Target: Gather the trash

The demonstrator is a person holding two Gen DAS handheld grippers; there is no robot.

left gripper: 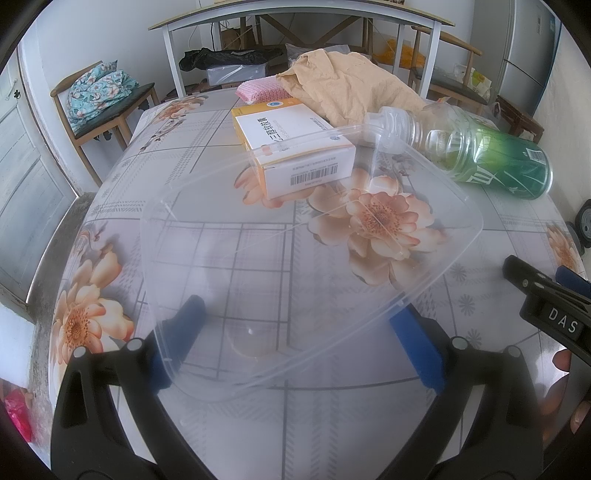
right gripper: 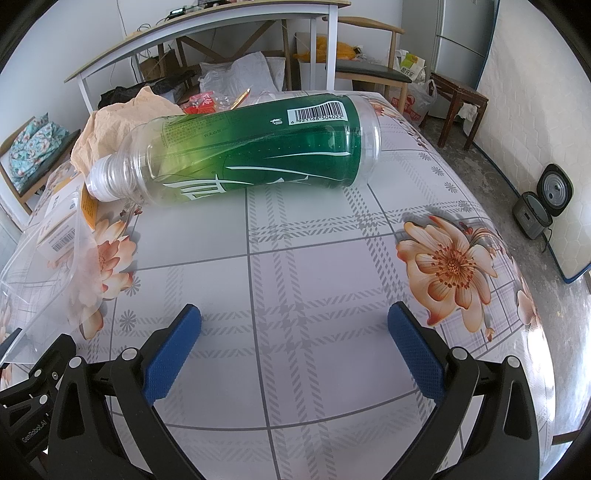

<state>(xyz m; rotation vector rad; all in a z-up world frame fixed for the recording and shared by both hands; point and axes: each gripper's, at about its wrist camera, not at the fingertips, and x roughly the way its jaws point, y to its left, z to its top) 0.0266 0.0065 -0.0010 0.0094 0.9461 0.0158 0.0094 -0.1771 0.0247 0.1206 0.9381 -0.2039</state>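
A clear plastic container (left gripper: 295, 258) sits tilted between the blue pads of my left gripper (left gripper: 299, 332); the jaws stand wide and both pads seem to touch its sides. It also shows at the left edge of the right wrist view (right gripper: 48, 266). Behind it lie a white and orange box (left gripper: 295, 147), an empty green-labelled bottle (left gripper: 480, 155) on its side, and crumpled tan paper (left gripper: 354, 85). My right gripper (right gripper: 293, 343) is open and empty above the flowered table (right gripper: 314, 236), with the bottle (right gripper: 258, 147) lying across ahead of it.
A pink sponge (left gripper: 258, 90) lies at the table's far side. Wooden chairs (left gripper: 103, 107) and a white desk (left gripper: 295, 18) stand behind the table. A rice cooker (right gripper: 543, 206) sits on the floor to the right. The right gripper shows at the left view's edge (left gripper: 546, 299).
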